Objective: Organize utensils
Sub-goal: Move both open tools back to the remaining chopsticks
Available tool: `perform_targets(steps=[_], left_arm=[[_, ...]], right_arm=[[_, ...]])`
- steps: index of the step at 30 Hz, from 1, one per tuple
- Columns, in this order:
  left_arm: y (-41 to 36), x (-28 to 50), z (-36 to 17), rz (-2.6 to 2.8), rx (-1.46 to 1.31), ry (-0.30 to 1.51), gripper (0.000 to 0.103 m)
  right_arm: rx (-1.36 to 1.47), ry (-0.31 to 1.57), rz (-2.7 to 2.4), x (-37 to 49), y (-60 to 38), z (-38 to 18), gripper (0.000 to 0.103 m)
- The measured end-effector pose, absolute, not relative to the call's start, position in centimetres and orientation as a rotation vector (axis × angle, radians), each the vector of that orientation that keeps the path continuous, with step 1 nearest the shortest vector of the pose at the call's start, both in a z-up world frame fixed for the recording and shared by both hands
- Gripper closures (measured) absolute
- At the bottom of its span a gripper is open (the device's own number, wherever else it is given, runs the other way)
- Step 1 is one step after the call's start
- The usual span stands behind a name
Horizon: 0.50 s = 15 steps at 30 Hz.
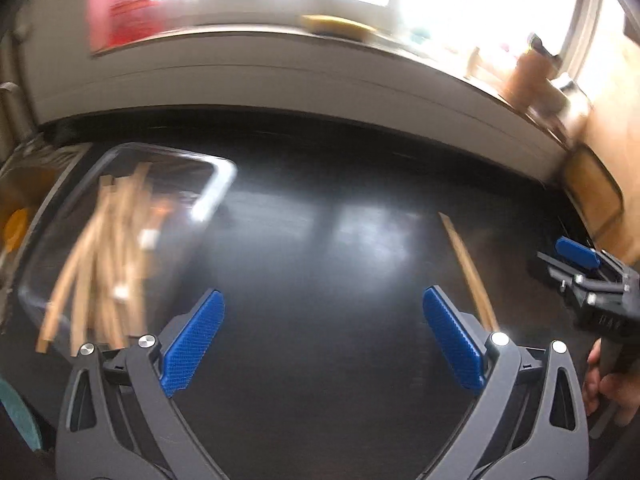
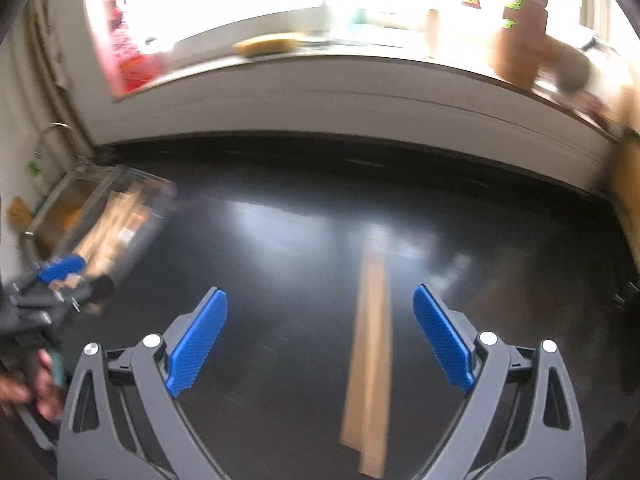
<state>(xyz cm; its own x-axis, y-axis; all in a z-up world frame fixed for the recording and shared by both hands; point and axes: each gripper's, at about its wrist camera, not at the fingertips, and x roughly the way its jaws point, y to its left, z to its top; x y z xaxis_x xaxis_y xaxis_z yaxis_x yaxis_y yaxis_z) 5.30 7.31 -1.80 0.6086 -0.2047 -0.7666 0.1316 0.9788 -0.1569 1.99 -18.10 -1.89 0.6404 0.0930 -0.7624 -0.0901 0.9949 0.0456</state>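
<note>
Both the left gripper (image 1: 322,338) and right gripper (image 2: 320,336) gape wide, holding nothing. One wooden stick (image 2: 370,360) lies mid-frame on the dark surface (image 2: 280,248) (blurred), the remaining sticks (image 1: 108,252) in the clear tray (image 1: 218,190) at left.

No legible text, brand, number or sign in either view. Red panel (image 1: 128,0) at the window shows pale marks in the left wrist view, smeared by motion blur, unreadable. Same in the right wrist view. Faint embossed marks on the dark body of the right tongs (image 1: 576,256), too small and blurred to read. Nothing printed on the blue pads (image 2: 196,340).
</note>
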Motion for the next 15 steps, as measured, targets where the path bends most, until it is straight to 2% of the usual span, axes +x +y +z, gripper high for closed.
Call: perform_targets(steps=[7, 15], left_arm=[[-2.5, 4.8, -4.9, -0.303, -0.001, 0.96, 0.006], [-5.6, 5.5, -6.6, -0.302, 0.054, 0.99, 0.006]], right_arm=[[0.008, 0.904, 0.035, -2.6, -23.7, -6.5, 0.012], [0.017, 0.93, 0.075, -2.6, -24.1, -8.6, 0.012]])
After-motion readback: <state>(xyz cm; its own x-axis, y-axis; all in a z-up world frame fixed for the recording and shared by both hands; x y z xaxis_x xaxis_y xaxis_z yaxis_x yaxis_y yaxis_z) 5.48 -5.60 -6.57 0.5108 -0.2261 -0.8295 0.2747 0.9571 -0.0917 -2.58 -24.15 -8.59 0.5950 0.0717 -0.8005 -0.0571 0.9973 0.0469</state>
